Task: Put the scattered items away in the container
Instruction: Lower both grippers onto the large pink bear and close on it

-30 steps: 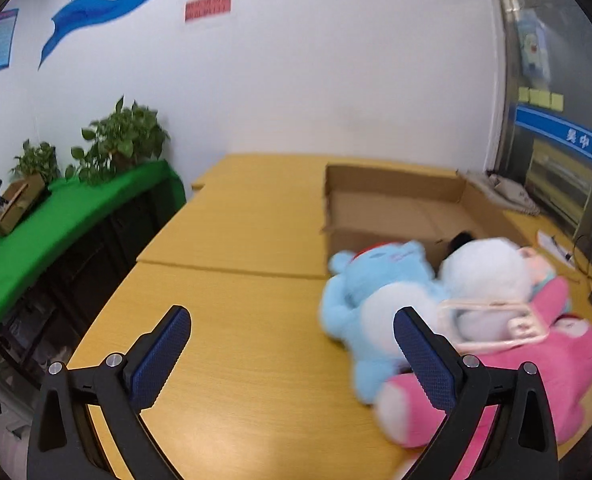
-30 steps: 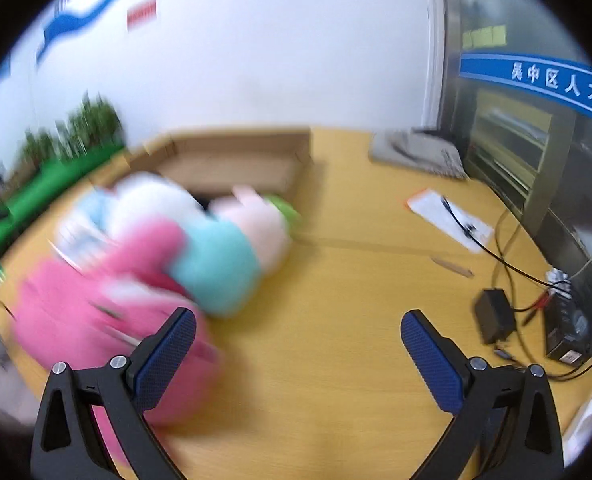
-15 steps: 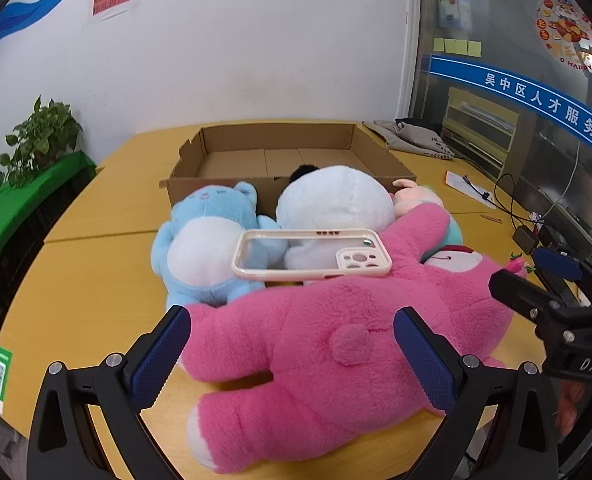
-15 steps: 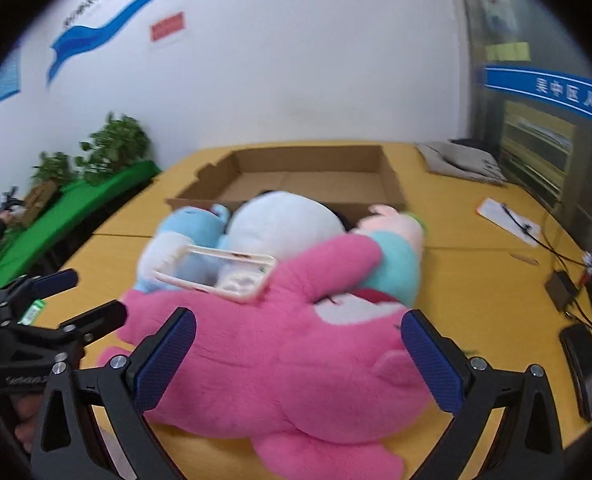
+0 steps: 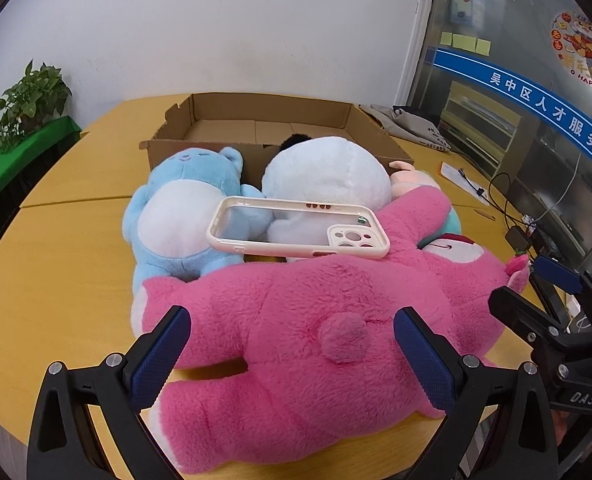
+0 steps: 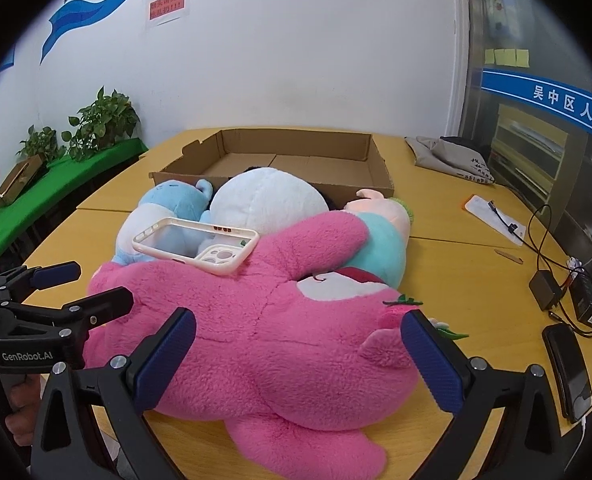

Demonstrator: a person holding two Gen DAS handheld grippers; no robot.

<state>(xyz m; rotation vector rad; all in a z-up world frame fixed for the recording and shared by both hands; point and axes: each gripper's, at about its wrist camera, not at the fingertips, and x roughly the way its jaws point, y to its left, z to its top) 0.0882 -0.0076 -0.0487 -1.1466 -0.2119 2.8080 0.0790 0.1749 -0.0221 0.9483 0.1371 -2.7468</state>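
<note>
Right now both tools are spread wide and hold nothing: the left gripper [image 5: 292,344] and the right gripper [image 6: 303,350] each straddle the pink plush [image 5: 315,328], which lies directly ahead of them on the wooden table [image 5: 68,248]. Beyond it sit the blue plush [image 5: 180,216] and the white plush [image 5: 327,180], and just past those, the empty cardboard box [image 5: 272,120]. Trouble looks likeliest from the phone case [image 5: 296,232], which rests loose across the toys. Lifting or shoving the pink plush would probably tip it off onto the table. A shallow pinch on soft fur could also slip.
</note>
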